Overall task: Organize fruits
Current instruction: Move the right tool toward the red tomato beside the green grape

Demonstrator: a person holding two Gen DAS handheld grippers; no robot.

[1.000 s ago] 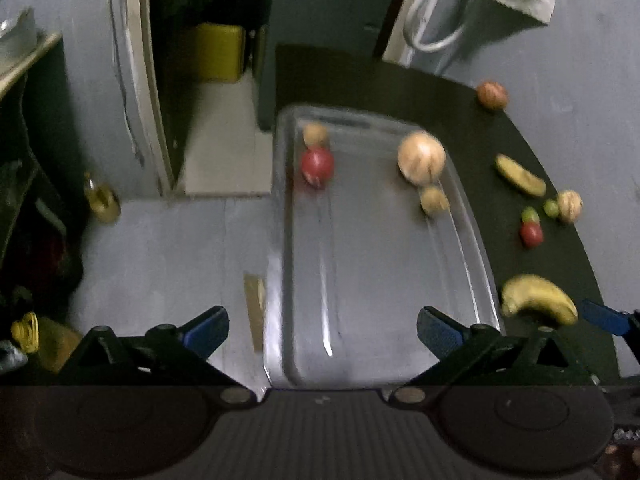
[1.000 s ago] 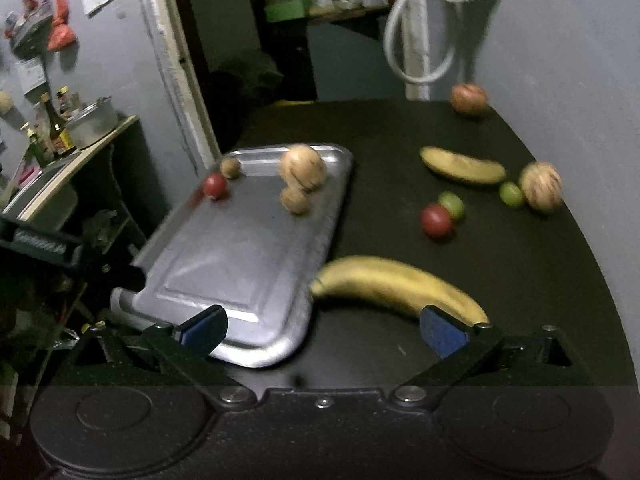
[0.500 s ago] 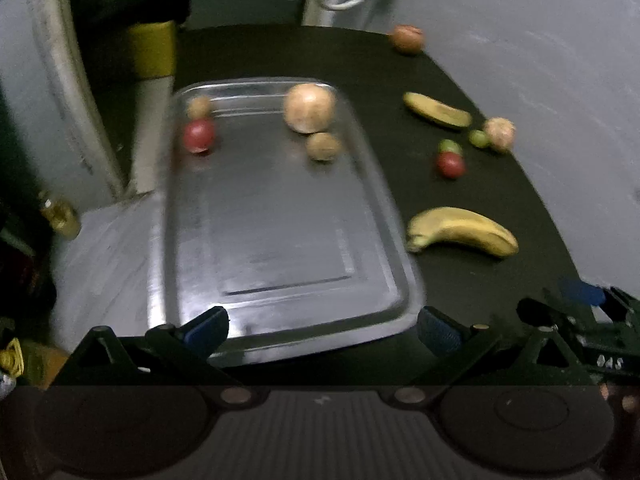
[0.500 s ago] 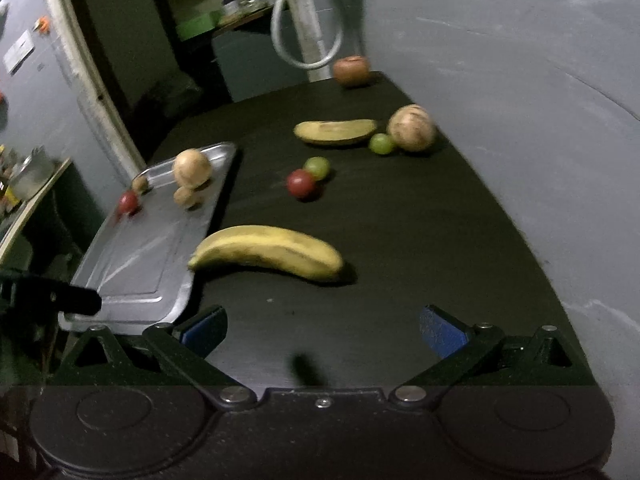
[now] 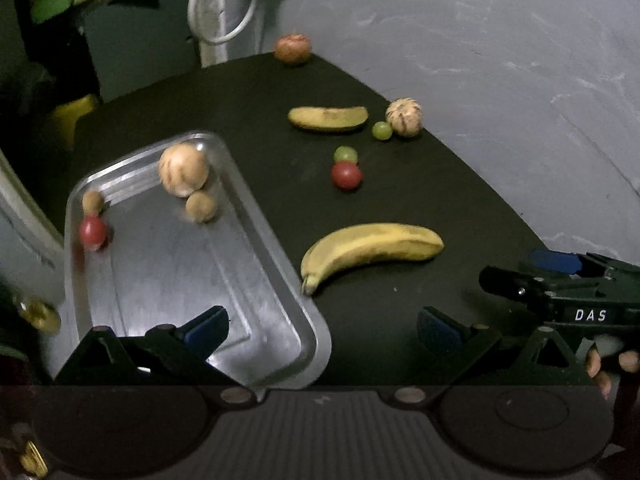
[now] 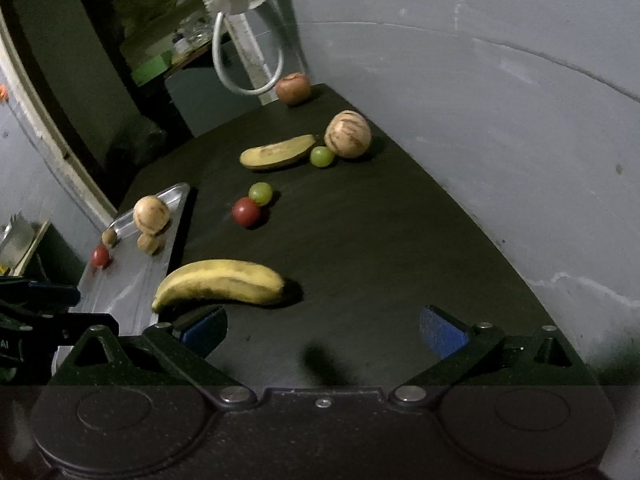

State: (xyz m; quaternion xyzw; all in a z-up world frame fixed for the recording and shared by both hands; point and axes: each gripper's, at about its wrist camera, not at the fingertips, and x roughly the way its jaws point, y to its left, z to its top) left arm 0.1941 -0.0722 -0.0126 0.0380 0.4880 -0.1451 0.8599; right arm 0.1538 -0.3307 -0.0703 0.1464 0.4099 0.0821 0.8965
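Four fruits sit at the far end of the metal tray (a red one, two small brown ones, a larger striped one). Just right of the tray, a yellow banana lies on the dark table, its stem nearly touching the tray's rim. Both the left gripper and right gripper hover with fingers wide, holding nothing.

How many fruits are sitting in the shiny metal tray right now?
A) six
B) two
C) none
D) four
D: the metal tray holds four fruits: a big striped tan fruit, a small brown fruit touching it, another small brown fruit at the far corner, and a red fruit beside that one. The bananas and other fruits lie on the black table.
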